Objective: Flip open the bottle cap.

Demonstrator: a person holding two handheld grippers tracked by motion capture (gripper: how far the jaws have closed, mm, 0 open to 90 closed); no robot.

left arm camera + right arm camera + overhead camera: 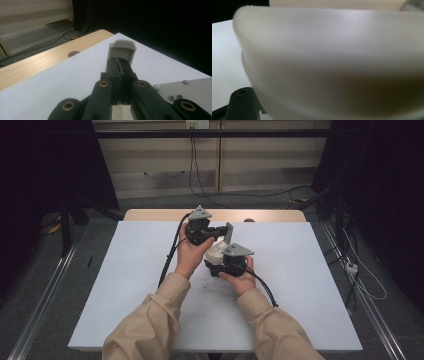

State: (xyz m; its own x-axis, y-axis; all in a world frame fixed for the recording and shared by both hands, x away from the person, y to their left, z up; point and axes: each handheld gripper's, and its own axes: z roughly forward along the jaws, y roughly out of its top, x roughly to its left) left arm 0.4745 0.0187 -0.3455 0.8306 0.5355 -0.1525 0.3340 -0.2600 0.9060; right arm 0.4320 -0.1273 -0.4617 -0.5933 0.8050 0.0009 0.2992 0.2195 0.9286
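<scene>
Both grippers meet over the middle of the white table top (pixel 125 285), on a small white case (pixel 215 251) with a grey hinged flap (pixel 229 233) standing up from it. My left gripper (pixel 223 233) reaches in from the left and is shut on that flap. In the left gripper view the flap (pixel 122 48) rises just past the closed left gripper (pixel 120 65). My right gripper (pixel 218 261) comes from the near side and is shut on the case's body. That rounded white body (pixel 332 62) sits so close that only one black finger (pixel 242 105) shows beside it.
A wooden strip (pixel 150 214) with a round hole (pixel 73 53) runs along the table's far edge. Cables lie on the floor beyond it and to the right (pixel 360 280). The right gripper's grey plate (pixel 185 86) sits close beside the left jaws.
</scene>
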